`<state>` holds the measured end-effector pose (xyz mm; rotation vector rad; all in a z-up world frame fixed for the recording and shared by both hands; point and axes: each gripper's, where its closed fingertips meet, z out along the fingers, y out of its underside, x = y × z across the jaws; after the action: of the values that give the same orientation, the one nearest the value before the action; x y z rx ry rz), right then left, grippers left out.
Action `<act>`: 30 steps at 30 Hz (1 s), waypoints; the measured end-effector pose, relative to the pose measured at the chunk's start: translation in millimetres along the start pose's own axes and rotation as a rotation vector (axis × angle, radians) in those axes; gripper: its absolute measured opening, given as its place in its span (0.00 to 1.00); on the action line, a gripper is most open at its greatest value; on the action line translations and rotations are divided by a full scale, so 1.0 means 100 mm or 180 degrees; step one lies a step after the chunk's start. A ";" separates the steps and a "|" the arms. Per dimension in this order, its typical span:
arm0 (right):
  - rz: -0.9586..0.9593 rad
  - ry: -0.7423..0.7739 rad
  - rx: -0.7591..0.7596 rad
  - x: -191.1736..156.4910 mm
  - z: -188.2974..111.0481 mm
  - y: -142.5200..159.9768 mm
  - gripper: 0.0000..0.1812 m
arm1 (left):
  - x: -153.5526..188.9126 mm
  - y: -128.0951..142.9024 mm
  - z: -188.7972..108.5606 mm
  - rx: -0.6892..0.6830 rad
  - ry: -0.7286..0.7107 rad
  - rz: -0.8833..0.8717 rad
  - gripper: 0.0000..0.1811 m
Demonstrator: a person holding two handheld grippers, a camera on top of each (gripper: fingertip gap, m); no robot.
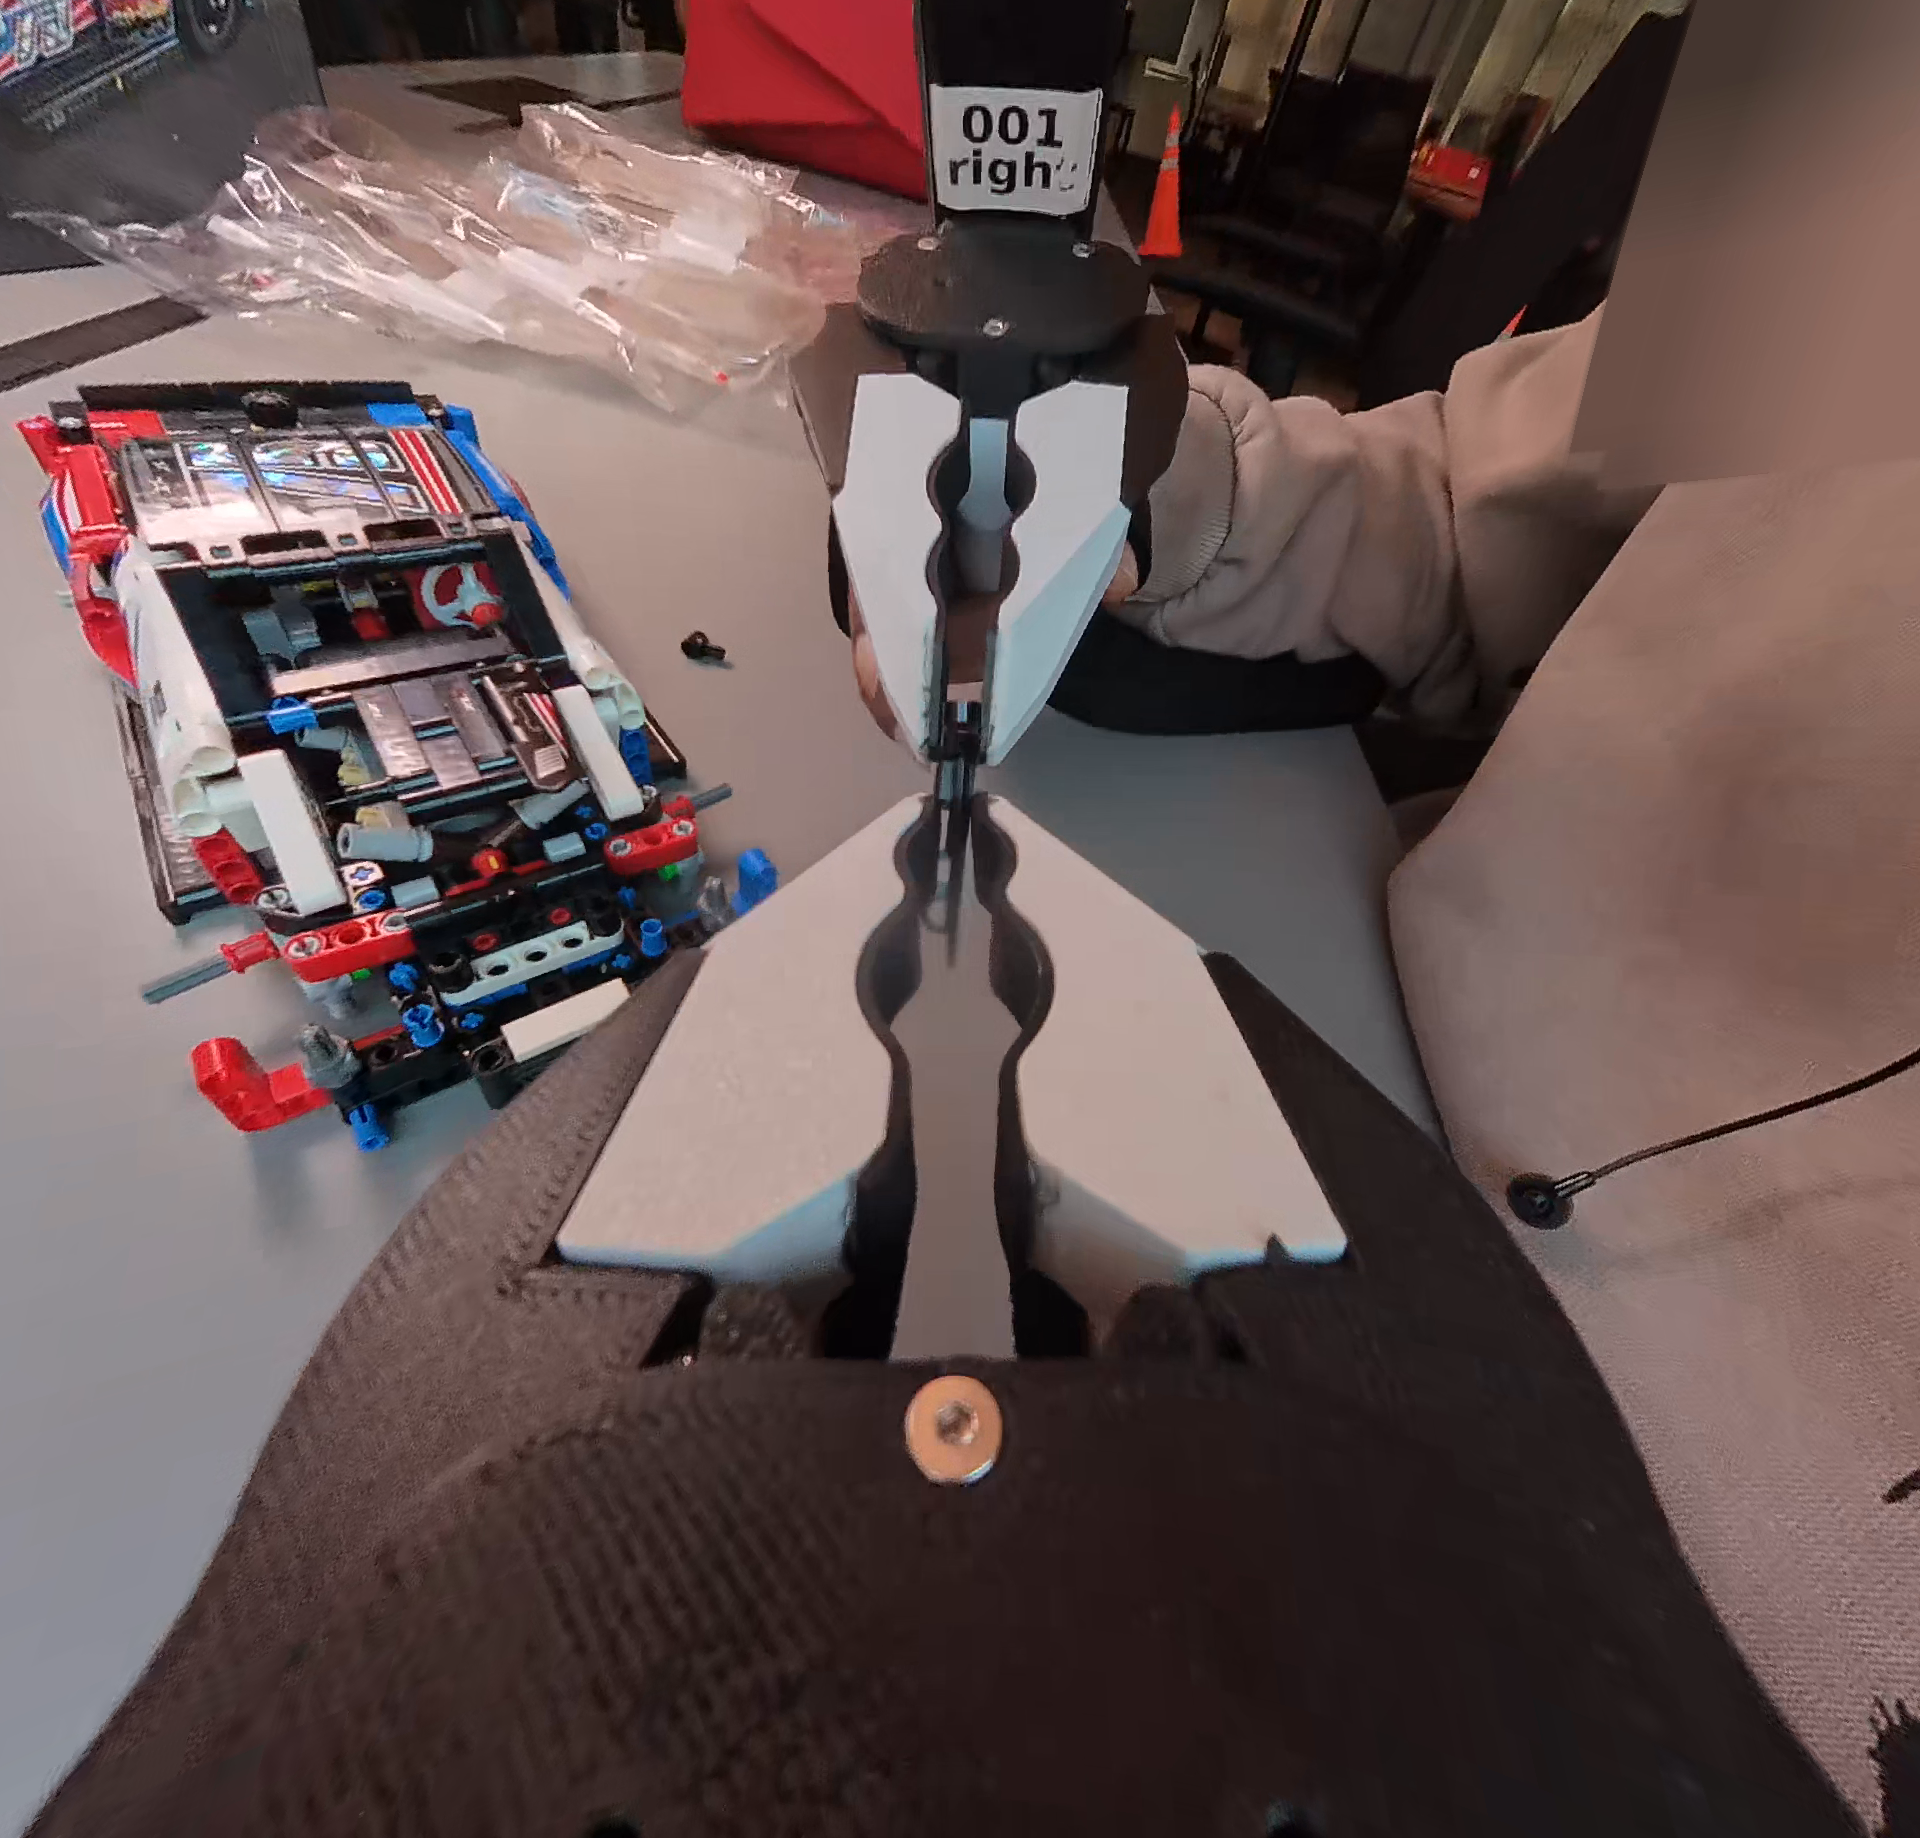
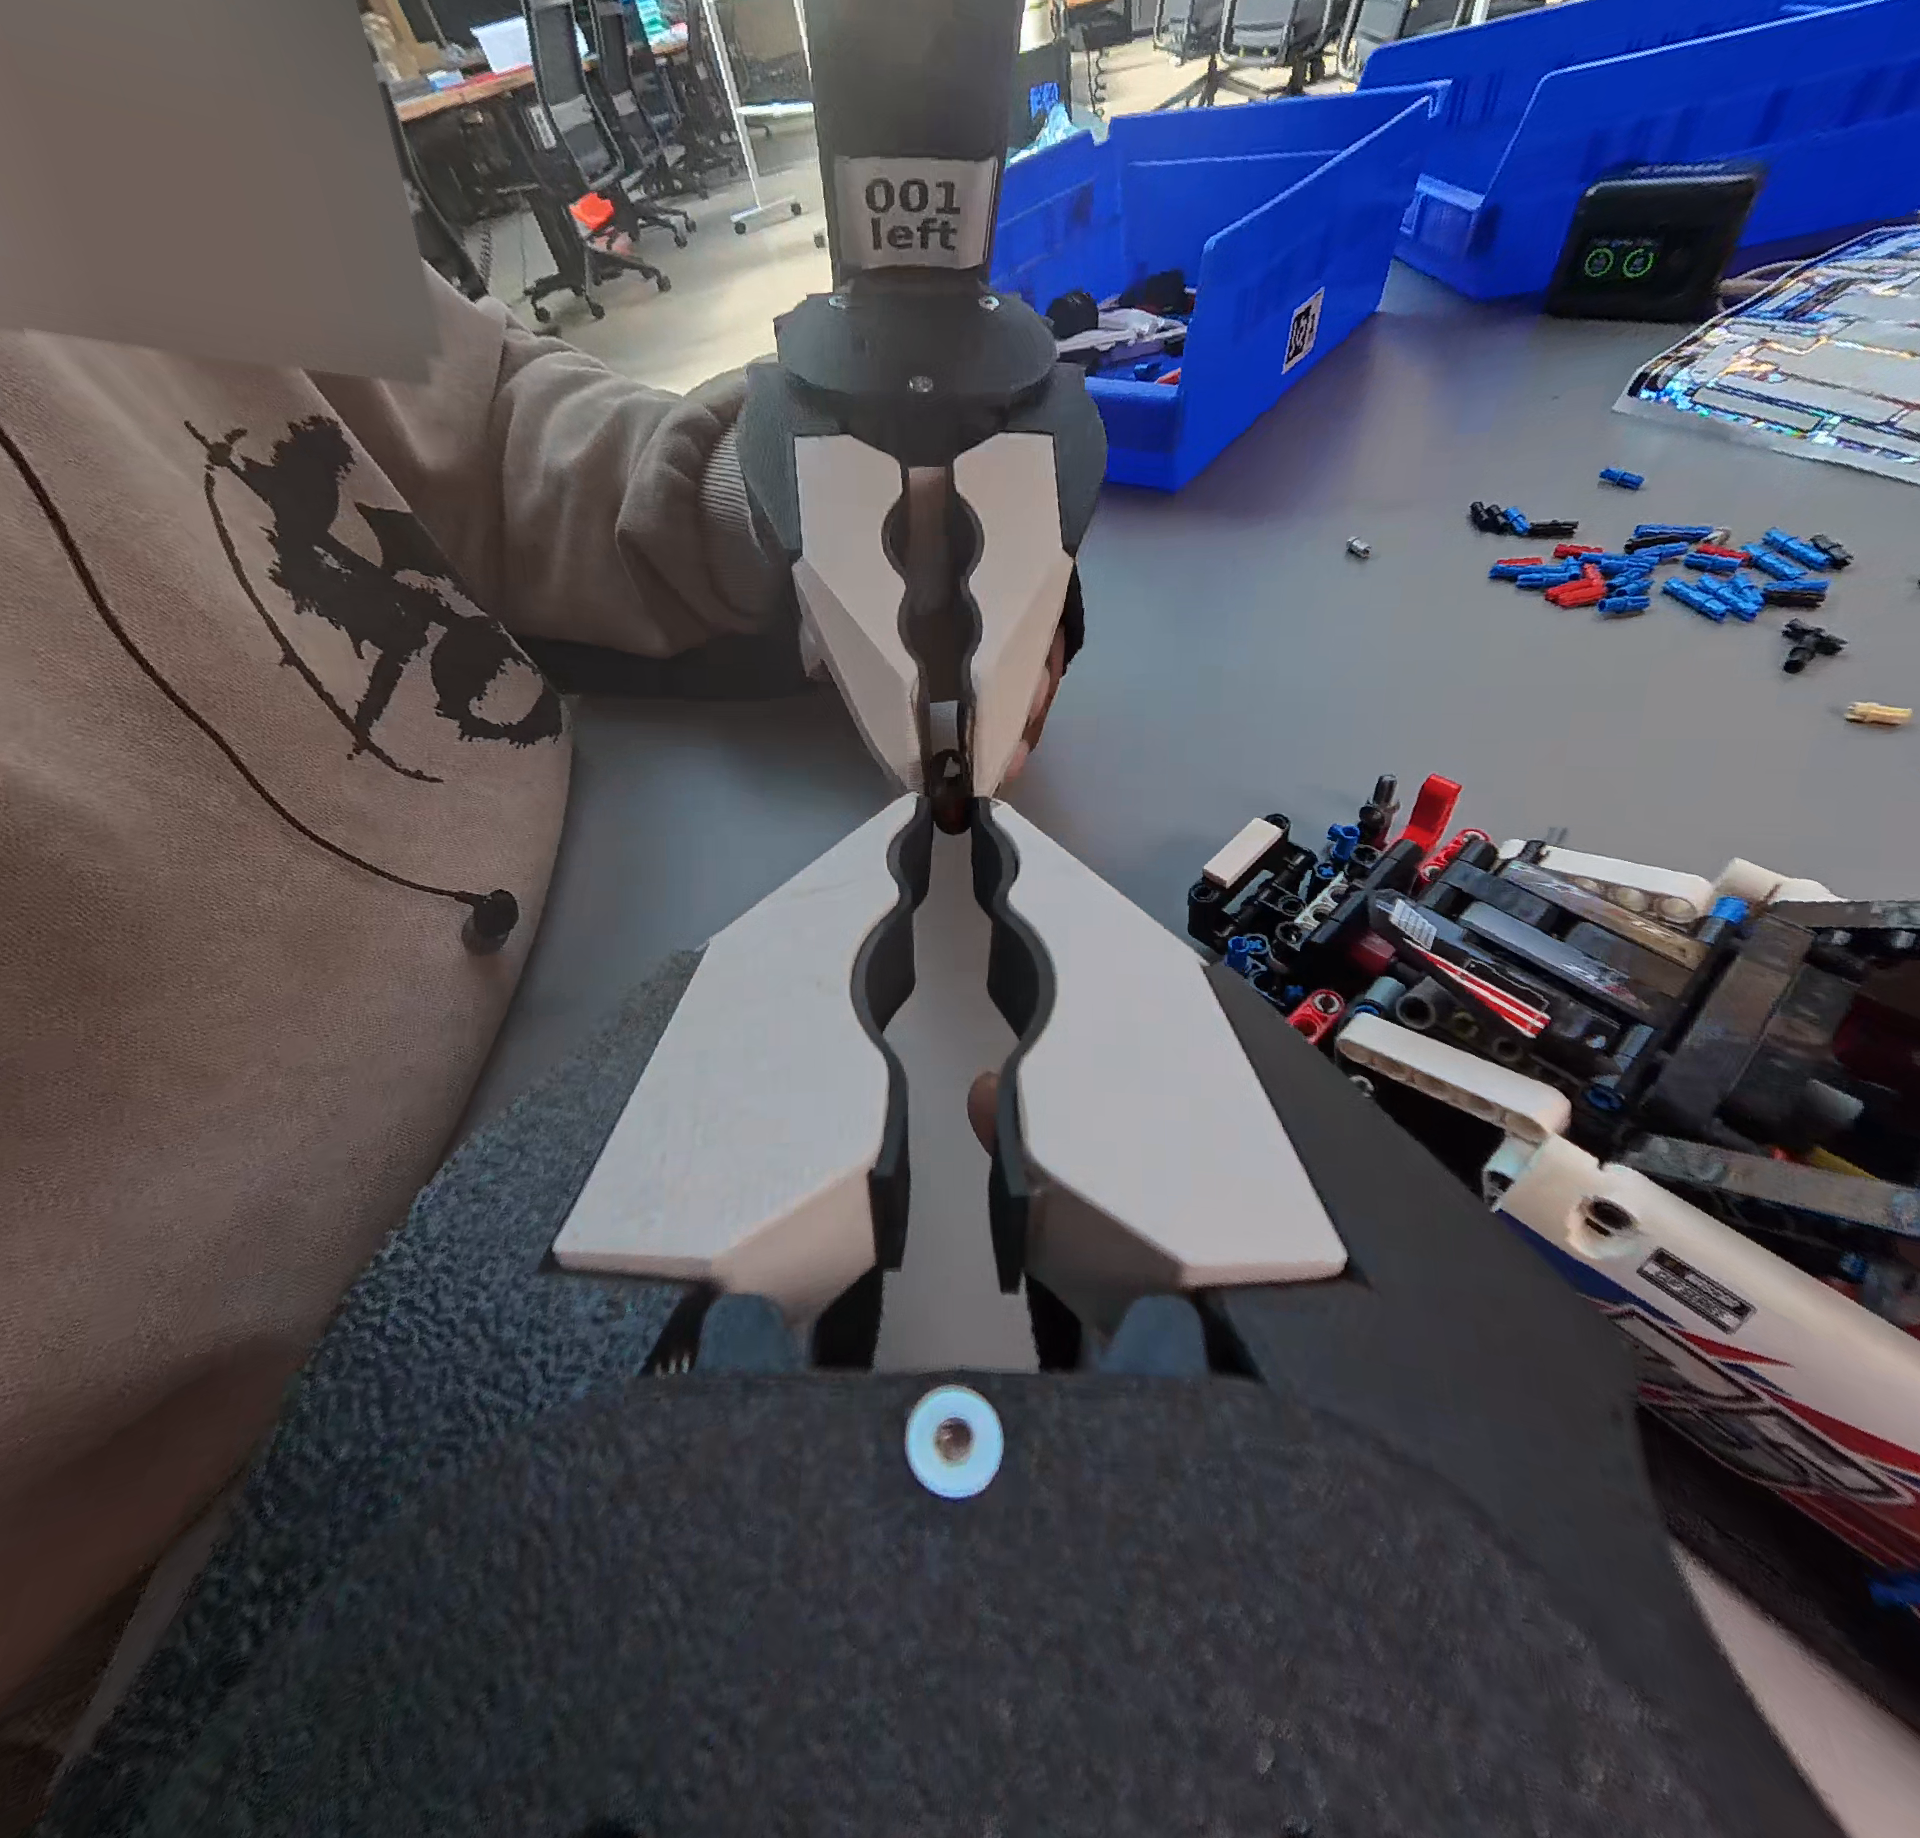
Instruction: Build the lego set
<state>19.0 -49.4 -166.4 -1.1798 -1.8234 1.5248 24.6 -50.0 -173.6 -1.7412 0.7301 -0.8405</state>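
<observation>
The half-built toy car (image 1: 353, 739) lies flat on the grey table (image 1: 156, 1373), its long axis running from the far left corner toward the near middle in the left wrist view, with the red-and-blue striped end farthest away and the open frame of pins and beams nearest. In the right wrist view the same car (image 2: 1558, 1009) sits to the right of the tools, stretching toward the lower right. The two grippers meet tip to tip above the table edge, just in front of the person's beige sweatshirt (image 2: 260, 853). The left gripper (image 1: 948, 809) reaches forward with its pale fingers (image 1: 748, 1061) drawn nearly together at the tips, and a thin black piece (image 1: 954, 749) runs between them. The right gripper (image 2: 948, 814) comes in from the opposite side, pointing straight at the other, its tips likewise pinched close around that small dark piece (image 2: 948, 791). Both seem to be clamped on it, each from its own end, though the piece is too small to make out its shape. A sleeved hand (image 1: 1247, 541) holds the right tool behind its fingers. The car lies well to the side of the pinched piece, not touching either tool. A lone black pin (image 1: 704, 647) rests on the table between the car and the tools. A heap of blue, red and black pins (image 2: 1683, 573) lies farther off, near blue bins (image 2: 1247, 230) and a sticker sheet (image 2: 1818, 354). Crumpled clear bags (image 1: 499, 230) lie beyond the car.
</observation>
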 end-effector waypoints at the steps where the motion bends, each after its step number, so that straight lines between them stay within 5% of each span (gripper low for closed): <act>1: 0.0046 -0.0023 0.0048 -0.01 0.01 -0.01 0.03 | 0.01 0.01 0.00 -0.0013 0.0032 -0.0012 0.02; 6: 0.0130 0.0051 0.0220 0.02 0.02 -0.06 0.03 | -0.03 -0.04 -0.04 0.0029 -0.0036 -0.0087 0.02; 23: -0.0295 0.0165 -0.0597 0.01 0.12 0.37 0.03 | -0.03 0.31 0.05 -0.0756 -0.0245 0.0430 0.01; 27: -0.0262 -0.0040 -0.0619 -0.14 0.31 0.45 0.02 | 0.24 -0.02 0.14 -0.0250 0.0043 0.0399 0.00; 30: -0.0189 -0.0007 -0.0387 -0.08 0.31 0.27 0.02 | 0.15 -0.18 0.04 -0.0247 -0.0271 0.0707 0.00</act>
<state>6.8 -72.5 -199.3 -1.1681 -1.9586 1.4002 38.2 -54.2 -154.7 -1.7155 0.8902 -0.5903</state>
